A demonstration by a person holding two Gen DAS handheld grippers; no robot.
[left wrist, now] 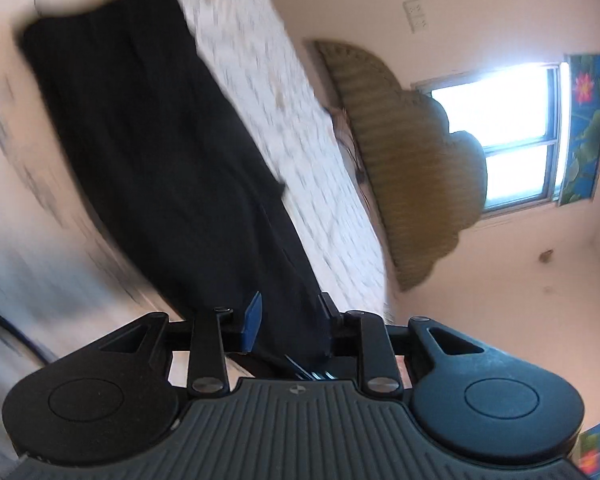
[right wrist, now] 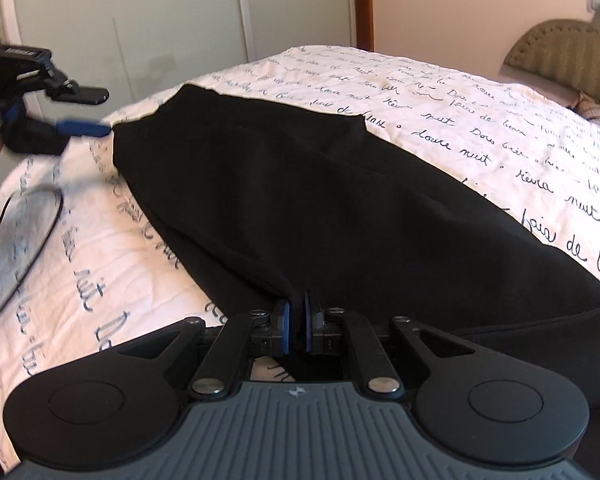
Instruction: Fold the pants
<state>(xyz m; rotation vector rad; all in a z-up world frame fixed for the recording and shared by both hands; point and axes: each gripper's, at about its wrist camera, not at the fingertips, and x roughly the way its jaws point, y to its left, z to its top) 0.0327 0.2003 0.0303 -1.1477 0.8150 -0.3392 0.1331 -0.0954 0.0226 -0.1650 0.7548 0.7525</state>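
Black pants (right wrist: 300,200) lie spread along the bed, and they also show in the blurred, tilted left wrist view as a long dark strip (left wrist: 140,120). My right gripper (right wrist: 296,314) is shut on the near edge of the pants, with the black cloth pinched between its blue pads. My left gripper (right wrist: 106,114) is at the far left corner of the pants, its jaws apart. Its lower blue finger (right wrist: 84,128) reaches the cloth's edge while the upper one stands clear above. In its own view the left gripper (left wrist: 290,300) has the cloth lying in the gap, unpinched.
The bed sheet (right wrist: 460,120) is white with handwritten print. A woven olive headboard (left wrist: 412,168) and a bright window (left wrist: 500,132) stand beyond the bed. Pale wardrobe doors (right wrist: 140,20) rise behind its far side. A blurred round grey thing with a dark rim (right wrist: 20,232) lies at the left.
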